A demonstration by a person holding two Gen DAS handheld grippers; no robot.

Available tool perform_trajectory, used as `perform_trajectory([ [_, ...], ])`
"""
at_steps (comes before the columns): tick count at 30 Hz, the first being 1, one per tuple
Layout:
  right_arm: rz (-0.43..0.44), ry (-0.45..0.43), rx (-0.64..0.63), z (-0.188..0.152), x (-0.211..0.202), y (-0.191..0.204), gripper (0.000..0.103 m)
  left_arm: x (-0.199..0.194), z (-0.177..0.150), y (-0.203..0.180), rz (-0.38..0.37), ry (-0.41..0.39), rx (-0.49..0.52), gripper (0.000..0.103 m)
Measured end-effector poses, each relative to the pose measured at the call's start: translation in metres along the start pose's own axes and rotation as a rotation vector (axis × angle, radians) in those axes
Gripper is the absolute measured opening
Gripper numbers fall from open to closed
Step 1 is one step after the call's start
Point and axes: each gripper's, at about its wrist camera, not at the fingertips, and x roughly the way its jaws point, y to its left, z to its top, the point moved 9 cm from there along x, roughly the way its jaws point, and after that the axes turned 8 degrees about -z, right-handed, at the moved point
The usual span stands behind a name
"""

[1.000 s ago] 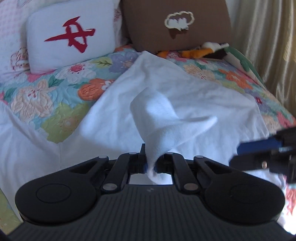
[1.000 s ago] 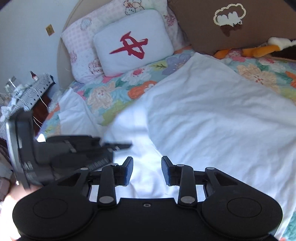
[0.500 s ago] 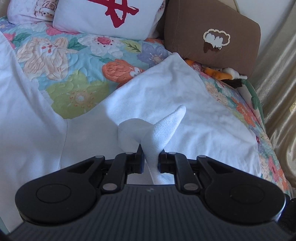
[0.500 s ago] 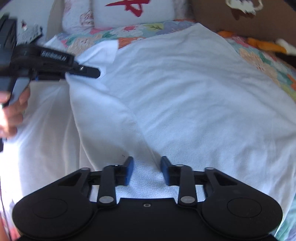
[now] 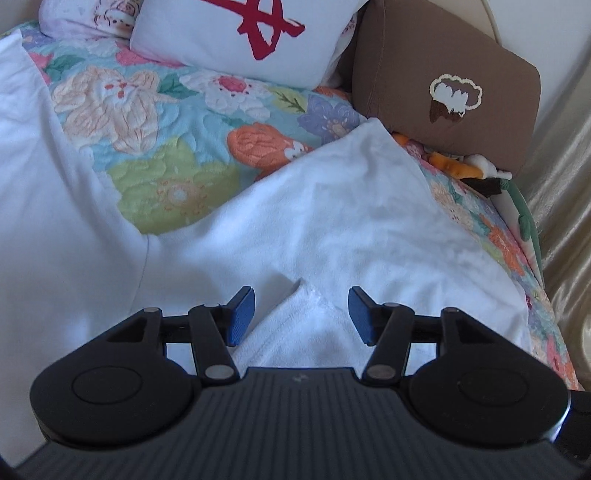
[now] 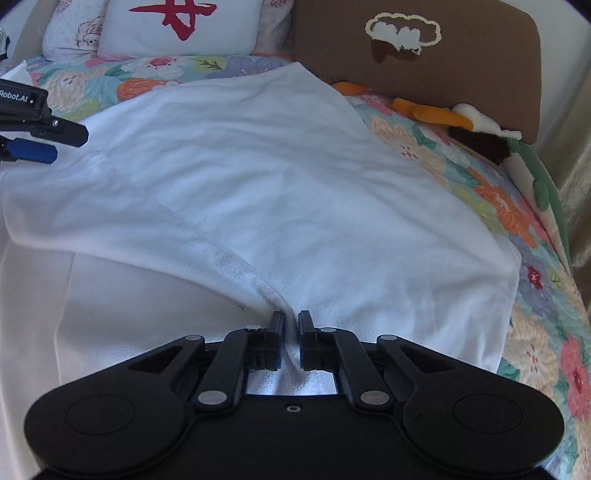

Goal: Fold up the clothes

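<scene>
A white fleece garment [image 6: 280, 177] lies spread over the flowered bed. In the left wrist view the same white garment [image 5: 332, 229] fills the middle, and a folded corner of it lies flat between the blue pads of my left gripper [image 5: 301, 314], which stands open just above it. My right gripper [image 6: 291, 325] is shut on a pinched fold at the garment's near edge. In the right wrist view the left gripper [image 6: 51, 142] shows at the far left, over the garment's left corner.
A flowered quilt [image 5: 155, 122] covers the bed. A white pillow with a red mark [image 5: 240, 33] and a brown cushion [image 5: 447, 96] stand at the head. Another white cloth [image 5: 44, 229] lies at the left. Soft toys [image 6: 461, 122] and a curtain [image 5: 565, 177] are at the right.
My left gripper has opened and let the garment corner drop flat onto the garment. My right gripper has shut on the garment's near edge.
</scene>
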Motion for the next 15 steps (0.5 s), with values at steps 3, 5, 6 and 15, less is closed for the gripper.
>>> perform_trajectory([
  [3, 0.005, -0.018, 0.059, 0.004, -0.020, -0.002, 0.026, 0.008, -0.009, 0.006, 0.031, 0.049, 0.002, 0.055],
  [5, 0.083, -0.034, 0.074, 0.005, -0.040, 0.005, 0.026, 0.005, -0.011, 0.008, 0.063, 0.083, 0.015, 0.055],
  [6, 0.130, -0.033, 0.071, 0.003, -0.050, 0.012, 0.027, -0.002, -0.011, 0.008, 0.073, 0.099, 0.025, 0.056],
  [15, 0.205, -0.010, -0.111, -0.027, -0.066, 0.080, 0.047, -0.024, -0.030, 0.009, 0.124, 0.166, 0.101, 0.071],
])
